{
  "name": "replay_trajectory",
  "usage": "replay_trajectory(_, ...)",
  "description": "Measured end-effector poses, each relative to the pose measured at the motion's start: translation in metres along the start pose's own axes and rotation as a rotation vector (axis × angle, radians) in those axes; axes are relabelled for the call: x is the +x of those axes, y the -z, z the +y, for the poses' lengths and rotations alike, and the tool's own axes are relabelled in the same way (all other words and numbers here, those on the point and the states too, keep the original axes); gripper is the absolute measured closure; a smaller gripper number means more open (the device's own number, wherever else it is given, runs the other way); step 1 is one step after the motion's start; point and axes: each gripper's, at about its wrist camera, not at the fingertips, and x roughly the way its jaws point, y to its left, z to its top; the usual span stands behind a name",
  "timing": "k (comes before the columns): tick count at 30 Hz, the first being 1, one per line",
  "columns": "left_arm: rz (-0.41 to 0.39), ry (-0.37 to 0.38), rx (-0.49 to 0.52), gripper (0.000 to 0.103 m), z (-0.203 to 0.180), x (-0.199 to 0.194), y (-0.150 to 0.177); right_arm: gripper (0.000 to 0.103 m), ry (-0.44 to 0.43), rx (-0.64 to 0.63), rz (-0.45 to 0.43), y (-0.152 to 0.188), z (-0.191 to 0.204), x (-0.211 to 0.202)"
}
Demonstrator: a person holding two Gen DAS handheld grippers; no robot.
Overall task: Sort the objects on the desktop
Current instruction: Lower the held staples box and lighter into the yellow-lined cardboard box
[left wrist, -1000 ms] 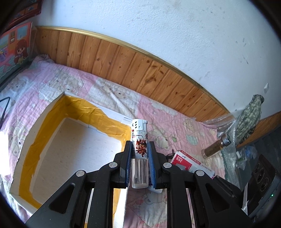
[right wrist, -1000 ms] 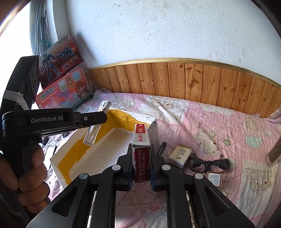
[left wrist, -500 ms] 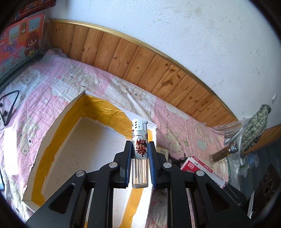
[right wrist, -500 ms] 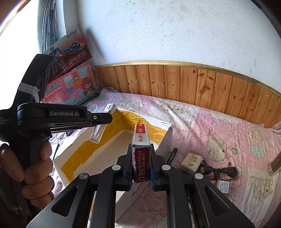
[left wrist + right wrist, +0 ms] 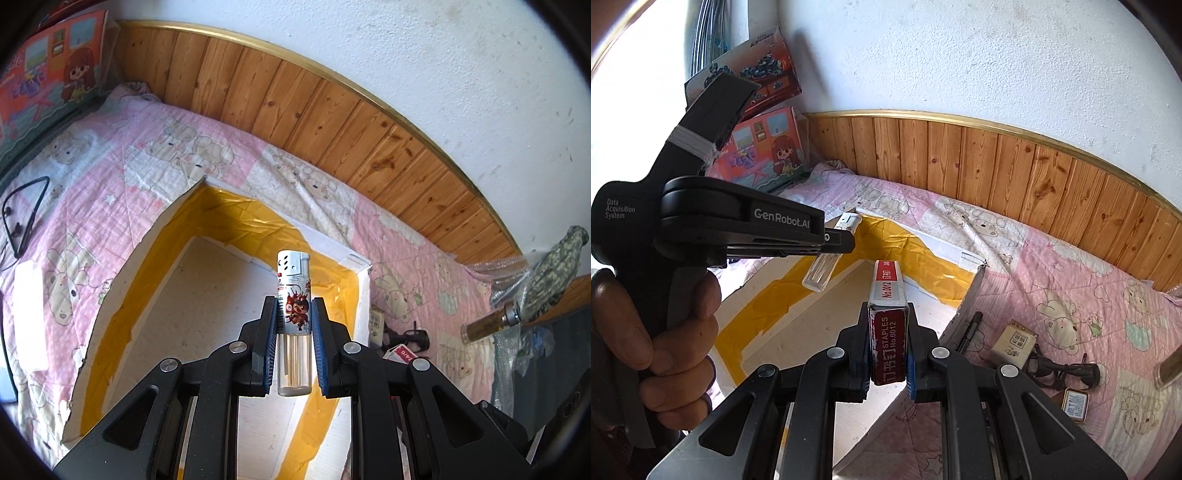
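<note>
Holding a lighter (image 5: 294, 317) upright in the left gripper (image 5: 294, 314), pads clamped on its printed middle, metal top clear above the tips and clear tank hanging below; hanging over the open white box (image 5: 122, 295) lined with yellow tape, on a pink bear-print quilt (image 5: 110, 166). Gripping a red staple box (image 5: 888, 332) in the right gripper (image 5: 888, 332), jaws pressed tight on its long sides, poised over the same box's near corner. Seen from the right wrist: a hand (image 5: 653, 347) wrapped round the left tool's handle. Lying on the quilt to the right of the box: a pen (image 5: 969, 326), a small cream packet (image 5: 1014, 341), dark glasses (image 5: 1060, 371), a small tin (image 5: 1075, 404)
</note>
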Motion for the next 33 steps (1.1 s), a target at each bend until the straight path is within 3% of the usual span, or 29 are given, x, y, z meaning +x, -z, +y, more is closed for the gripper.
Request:
replay_trajectory(14,0.089,-0.065,-0.005,0.085,0.009,0.046,-0.011,0.088,0.058,-0.105,0.156,-0.024,-0.006,0.050)
replay_trajectory(22,0.147,-0.071,0.003,0.085,0.011,0.073,-0.010,0.088,0.014,-0.114,0.257,-0.032,-0.013,0.074)
replay_trajectory(33,0.166,-0.076,-0.027,0.084,0.027,0.091,-0.016,0.088,-0.046,-0.129,0.418,-0.036,-0.015,0.118)
